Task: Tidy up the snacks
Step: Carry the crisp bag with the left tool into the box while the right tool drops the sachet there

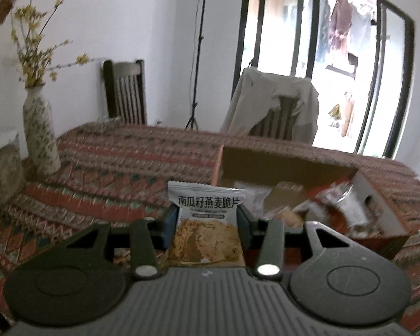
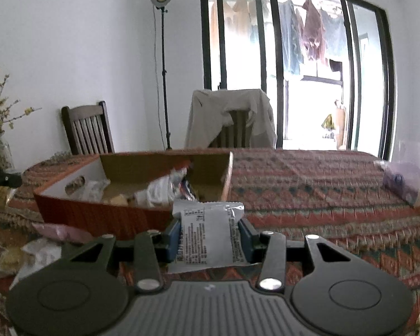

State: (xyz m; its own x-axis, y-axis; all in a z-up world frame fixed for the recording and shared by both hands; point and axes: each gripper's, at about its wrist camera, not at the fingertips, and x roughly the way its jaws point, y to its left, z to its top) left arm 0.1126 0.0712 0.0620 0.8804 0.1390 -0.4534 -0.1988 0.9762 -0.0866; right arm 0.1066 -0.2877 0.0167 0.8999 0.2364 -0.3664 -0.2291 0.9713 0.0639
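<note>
In the left wrist view my left gripper [image 1: 207,224] is shut on an upright snack packet [image 1: 207,210], white on top with Chinese print and a picture of oat crisps below. It is held above the patterned tablecloth, left of an open cardboard box [image 1: 288,165] that holds several snacks. In the right wrist view my right gripper [image 2: 209,236] is shut on a silvery white snack packet [image 2: 208,235], its printed back facing the camera. The same box [image 2: 165,165], orange outside, lies ahead and to the left of it, with several wrapped snacks [image 2: 165,187] inside.
A patterned vase [image 1: 39,134] with yellow flowers stands at the table's left. Loose snack packets [image 2: 39,249] lie on the cloth in front of the box. A purple bag [image 2: 405,182] sits at the right edge. Two chairs [image 2: 86,128] stand behind the table.
</note>
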